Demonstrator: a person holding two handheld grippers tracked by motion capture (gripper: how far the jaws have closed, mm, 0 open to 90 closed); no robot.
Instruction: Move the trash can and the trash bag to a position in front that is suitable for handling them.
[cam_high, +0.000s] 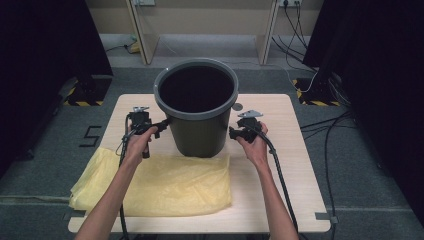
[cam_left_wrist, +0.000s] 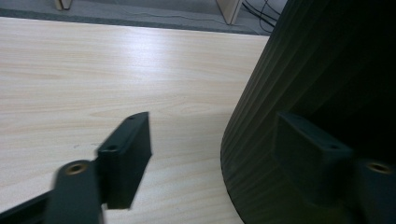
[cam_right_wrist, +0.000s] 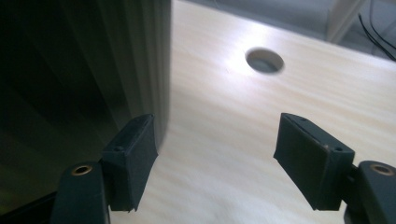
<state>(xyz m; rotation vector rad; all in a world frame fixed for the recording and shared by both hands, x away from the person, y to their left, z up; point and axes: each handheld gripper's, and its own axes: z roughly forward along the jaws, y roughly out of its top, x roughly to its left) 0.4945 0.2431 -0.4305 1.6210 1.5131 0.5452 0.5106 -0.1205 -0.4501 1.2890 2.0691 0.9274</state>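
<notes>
**A:** So where are your grippers right now?

**B:** My left gripper (cam_high: 161, 125) is right up against the left side of the bucket (cam_high: 197, 107), jaws spread, nothing pinched. In the left gripper view one jaw hangs over bare table (cam_left_wrist: 93, 70) and the other sits in front of the ribbed bucket wall (cam_left_wrist: 303, 70); can't tell if it actually touches. My right gripper (cam_high: 234, 133) is just beside the right side, jaws spread wide too, holding nothing.

**A:** And the bucket itself?

**B:** Upright, middle of the table toward the far edge, dark and open on top. A yellow plastic bag (cam_high: 160, 185) lies flat on the near left part of the table, hanging over the left edge. There's a round hole (cam_right_wrist: 265, 60) in the tabletop to the bucket's right.
</notes>
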